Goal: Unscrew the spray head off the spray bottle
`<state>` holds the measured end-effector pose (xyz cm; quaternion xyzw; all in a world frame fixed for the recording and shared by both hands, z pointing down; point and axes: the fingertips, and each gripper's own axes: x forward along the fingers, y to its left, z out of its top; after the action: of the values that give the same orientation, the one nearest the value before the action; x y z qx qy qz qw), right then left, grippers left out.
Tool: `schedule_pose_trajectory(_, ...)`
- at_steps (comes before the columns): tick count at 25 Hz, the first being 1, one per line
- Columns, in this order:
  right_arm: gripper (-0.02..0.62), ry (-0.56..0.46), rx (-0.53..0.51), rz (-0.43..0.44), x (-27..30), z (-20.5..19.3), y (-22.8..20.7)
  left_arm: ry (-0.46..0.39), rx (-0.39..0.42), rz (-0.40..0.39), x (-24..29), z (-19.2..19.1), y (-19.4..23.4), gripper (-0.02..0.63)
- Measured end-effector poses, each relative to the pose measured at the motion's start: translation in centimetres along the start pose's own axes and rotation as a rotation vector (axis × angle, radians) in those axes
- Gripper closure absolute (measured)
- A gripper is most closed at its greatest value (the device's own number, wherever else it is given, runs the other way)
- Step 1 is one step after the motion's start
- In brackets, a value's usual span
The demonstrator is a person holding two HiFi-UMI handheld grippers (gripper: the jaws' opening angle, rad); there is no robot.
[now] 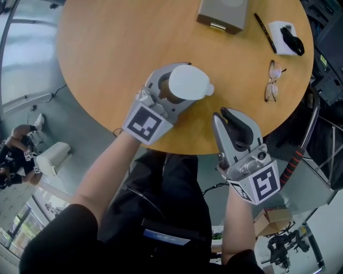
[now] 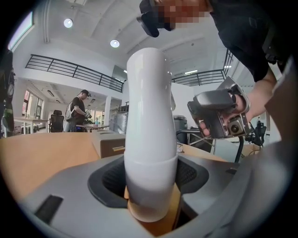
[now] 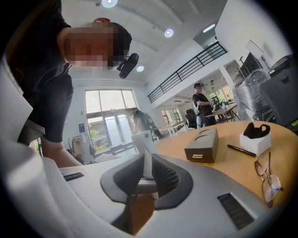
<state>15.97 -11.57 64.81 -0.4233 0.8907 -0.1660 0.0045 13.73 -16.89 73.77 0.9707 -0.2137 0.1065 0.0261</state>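
A white spray bottle point(image 1: 185, 81) stands on the round wooden table point(image 1: 107, 53) near its front edge. My left gripper point(image 1: 188, 85) wraps round it from the left. In the left gripper view the bottle point(image 2: 146, 116) fills the middle, and both dark pads point(image 2: 111, 179) lie against its lower white collar. My right gripper point(image 1: 231, 119) hovers to the bottle's right, over the table's rim. It is apart from the bottle, with its jaws drawn together to a narrow slit and nothing between them. Through that slit the right gripper view shows the bottle point(image 3: 142, 148) a short way ahead.
At the table's far side lie a grey tissue box point(image 1: 222, 13), a black pen point(image 1: 265, 32) and a white block with a black thing on it point(image 1: 286, 37). Folded glasses point(image 1: 273, 80) rest at the right. A person stands far off in the hall point(image 2: 77, 109).
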Motion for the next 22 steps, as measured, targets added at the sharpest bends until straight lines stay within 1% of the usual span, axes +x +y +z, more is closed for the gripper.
schedule_pose_trajectory(2, 0.487, 0.003, -0.018, 0.015, 0.0, 0.9, 0.8, -0.001, -0.001, -0.013, -0.7, 1.2, -0.5, 0.302)
schedule_pose_trajectory(4, 0.469, -0.001, -0.035, 0.035, 0.0, 2.3, 1.7, -0.012, -0.013, -0.018, -1.6, 2.9, -0.8, 0.302)
schedule_pose_trajectory(6, 0.457, -0.014, -0.042, 0.058, -0.1, 4.1, 2.8, -0.016, -0.052, -0.024, -2.5, 4.7, -1.0, 0.302)
schedule_pose_trajectory(8, 0.446, -0.028, -0.05, 0.079, -0.5, 6.4, 4.0, -0.002, -0.081, -0.041, -3.5, 6.7, -1.7, 0.302)
schedule_pose_trajectory(12, 0.42, -0.012, -0.093, 0.137, -0.8, 11.3, 7.0, 0.032, -0.061, -0.065, -5.6, 11.6, -3.2, 0.302)
schedule_pose_trajectory(14, 0.38, -0.009, -0.115, 0.16, -1.0, 13.9, 8.7, 0.047, -0.073, -0.067, -6.7, 13.9, -3.9, 0.301)
schedule_pose_trajectory(15, 0.372, -0.013, -0.127, 0.173, -1.1, 15.2, 9.5, 0.052, -0.08, -0.068, -7.1, 15.0, -4.2, 0.301)
schedule_pose_trajectory(17, 0.308, -0.007, -0.143, 0.196, -1.5, 17.2, 11.1, 0.059, -0.096, -0.068, -7.8, 17.2, -5.1, 0.301)
schedule_pose_trajectory(20, 0.302, 0.026, -0.156, 0.21, -2.1, 19.7, 12.6, 0.061, -0.121, -0.067, -8.6, 20.8, -6.6, 0.301)
schedule_pose_trajectory(22, 0.299, 0.041, -0.172, 0.224, -2.5, 21.2, 13.0, 0.056, -0.12, -0.064, -8.8, 23.1, -7.4, 0.301)
